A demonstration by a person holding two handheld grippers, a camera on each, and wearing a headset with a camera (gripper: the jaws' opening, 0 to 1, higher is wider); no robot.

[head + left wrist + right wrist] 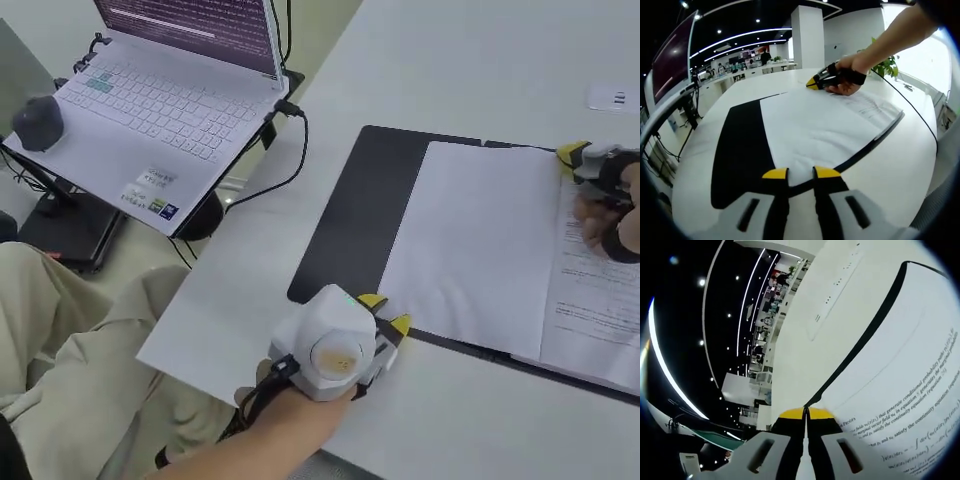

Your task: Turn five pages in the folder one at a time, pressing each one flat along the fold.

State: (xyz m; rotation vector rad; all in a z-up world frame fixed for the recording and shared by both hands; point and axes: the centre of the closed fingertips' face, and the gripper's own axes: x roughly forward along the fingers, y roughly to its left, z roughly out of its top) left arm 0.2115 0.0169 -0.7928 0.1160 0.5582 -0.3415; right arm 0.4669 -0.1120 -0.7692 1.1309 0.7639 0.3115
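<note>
A turned page (470, 250) lies flat beyond the slightly spread left tongs (386, 311). The right tongs (573, 153), pressed together, rest at the fold of the folder (350, 220). Remaining count unclear.

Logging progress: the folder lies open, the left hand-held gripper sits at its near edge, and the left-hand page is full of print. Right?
No: the left-hand page is blank, as the head view shows; the print is on the right-hand page. The rest holds.
</note>
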